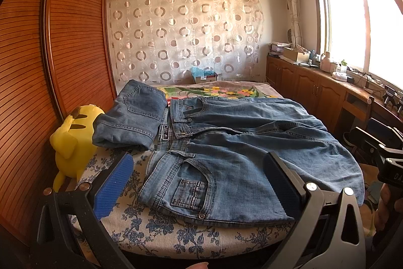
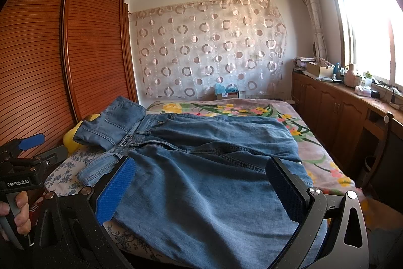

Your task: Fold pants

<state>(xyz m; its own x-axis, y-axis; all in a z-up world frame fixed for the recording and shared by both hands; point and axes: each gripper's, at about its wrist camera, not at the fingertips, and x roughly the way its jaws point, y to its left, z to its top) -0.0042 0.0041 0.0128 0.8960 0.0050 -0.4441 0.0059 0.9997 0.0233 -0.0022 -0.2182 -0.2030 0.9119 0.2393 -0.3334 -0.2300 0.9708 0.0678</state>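
Blue denim jeans (image 1: 239, 143) lie spread flat across the near edge of the flower-patterned bed (image 1: 161, 231).
A folded pair of blue jeans (image 1: 131, 115) sits at the bed's left edge, beside a yellow plush toy (image 1: 70, 143). The left gripper (image 1: 199, 183) and right gripper (image 2: 201, 190) hover over the denim, jaws wide apart, holding nothing.

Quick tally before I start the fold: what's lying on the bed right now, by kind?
Unfolded jeans: 1, spread flat across the bed
Folded jeans: 1, near the waistband of the flat pair
Yellow plush toy: 1, at the bed's left edge by the wardrobe
Total: 3
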